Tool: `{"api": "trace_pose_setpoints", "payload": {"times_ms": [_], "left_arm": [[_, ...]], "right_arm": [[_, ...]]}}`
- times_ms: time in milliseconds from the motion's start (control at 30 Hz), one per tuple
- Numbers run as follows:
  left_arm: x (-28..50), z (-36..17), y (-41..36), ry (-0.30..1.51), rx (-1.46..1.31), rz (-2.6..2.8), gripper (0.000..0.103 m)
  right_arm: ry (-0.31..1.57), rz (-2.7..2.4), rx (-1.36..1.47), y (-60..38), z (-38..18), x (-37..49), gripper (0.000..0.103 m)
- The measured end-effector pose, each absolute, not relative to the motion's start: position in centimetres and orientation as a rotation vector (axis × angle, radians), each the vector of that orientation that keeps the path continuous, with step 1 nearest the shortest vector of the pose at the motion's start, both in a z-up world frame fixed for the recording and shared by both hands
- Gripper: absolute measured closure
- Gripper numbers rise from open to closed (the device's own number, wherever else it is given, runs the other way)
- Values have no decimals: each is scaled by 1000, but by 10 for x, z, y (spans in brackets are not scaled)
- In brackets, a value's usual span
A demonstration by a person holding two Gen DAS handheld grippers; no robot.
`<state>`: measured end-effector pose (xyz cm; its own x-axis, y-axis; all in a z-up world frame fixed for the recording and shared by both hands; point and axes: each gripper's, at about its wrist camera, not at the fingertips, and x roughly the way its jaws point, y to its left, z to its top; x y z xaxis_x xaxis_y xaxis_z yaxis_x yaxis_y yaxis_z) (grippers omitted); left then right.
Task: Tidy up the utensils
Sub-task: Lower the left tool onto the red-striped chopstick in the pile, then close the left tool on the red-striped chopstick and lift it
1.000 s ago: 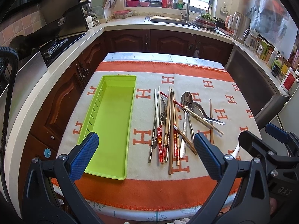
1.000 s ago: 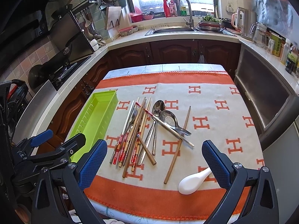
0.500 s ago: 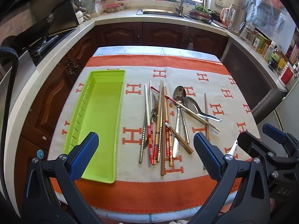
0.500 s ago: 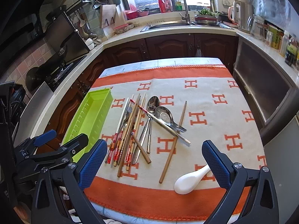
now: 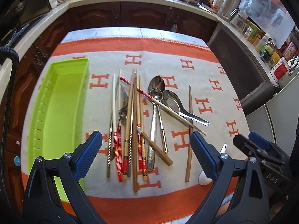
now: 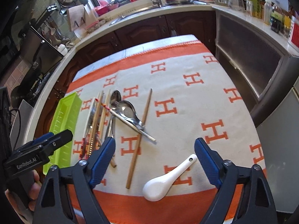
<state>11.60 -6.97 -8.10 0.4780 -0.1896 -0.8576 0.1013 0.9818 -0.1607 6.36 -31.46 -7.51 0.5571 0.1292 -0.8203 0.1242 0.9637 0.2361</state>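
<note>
A heap of wooden and red-banded chopsticks (image 5: 133, 123) lies mid-table with two metal spoons (image 5: 158, 87) and a metal ladle spoon (image 5: 172, 100). One wooden chopstick (image 5: 189, 130) lies apart to their right. The lime-green tray (image 5: 61, 112) on the left holds nothing. My left gripper (image 5: 144, 140) hovers over the near ends of the chopsticks, its jaws closing but still wide, pressing on nothing. My right gripper (image 6: 154, 143) hangs above the white ceramic spoon (image 6: 168, 177) and the lone chopstick (image 6: 138, 141). Its jaws are also closing, and nothing is gripped.
A cream cloth (image 6: 186, 102) with orange H marks and an orange border covers the table. Dark wooden cabinets (image 5: 142, 13) and a counter with a sink run along the far side. Bottles and jars (image 5: 261, 37) crowd the right counter. A stove (image 6: 37, 85) stands to the left.
Both grippers have come forward and down toward the table, so the utensils look larger. Each pair of jaws has narrowed a little. No utensil has moved.
</note>
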Motion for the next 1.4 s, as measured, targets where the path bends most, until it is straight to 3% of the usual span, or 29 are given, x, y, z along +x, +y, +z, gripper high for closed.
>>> {"api": "trace_pose_setpoints", "payload": {"times_ms": [67,400,600,1000,1267,1400], "left_arm": [[126,-91,-77,1073,-97,-187,11],[174,-154,-109,1269,-273,-271,59],[191,-175,-124,1314,-349,-259,76],[211,-180,-127,1332,-426,-159,76],[219,-177,-144,1293,-323,-72,76],[219,-179,-137,1277,-350,-46,89]], "right_arm": [[1001,1,269,-319,-86,69,22],[1055,20,317,-335,-113,94,30],[1069,12,361,-352,-123,96,33],[1096,3,409,-373,-142,84,33],[1100,5,409,-374,-146,81,33],[1102,6,407,-374,-146,78,34]]}}
